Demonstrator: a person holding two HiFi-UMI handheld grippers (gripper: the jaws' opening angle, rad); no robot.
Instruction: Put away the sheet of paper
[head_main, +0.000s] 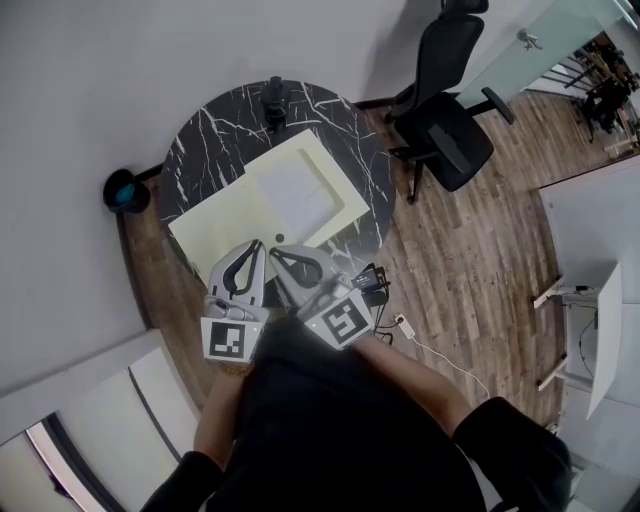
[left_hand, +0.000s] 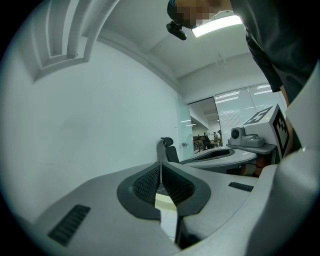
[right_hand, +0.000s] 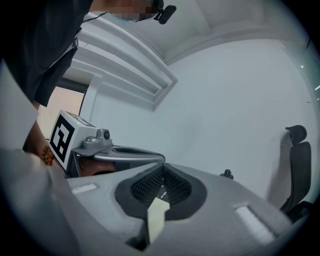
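A white sheet of paper (head_main: 295, 190) lies flat on a larger pale yellow folder (head_main: 225, 228) on the round black marble table (head_main: 215, 125). My left gripper (head_main: 258, 244) and right gripper (head_main: 276, 251) hover side by side over the folder's near edge, tips pointing toward the sheet. In the left gripper view my left gripper (left_hand: 160, 164) has its jaws together with nothing between them. The right gripper (right_hand: 161, 166) in its own view is likewise shut and empty. A strip of the yellow folder (right_hand: 156, 217) shows through the gap below the pads.
A small dark object (head_main: 274, 100) stands at the table's far edge. A black office chair (head_main: 445, 120) is to the right of the table, a blue bin (head_main: 125, 190) to its left. A power strip (head_main: 400, 325) lies on the wood floor. A white desk (head_main: 590, 230) is at far right.
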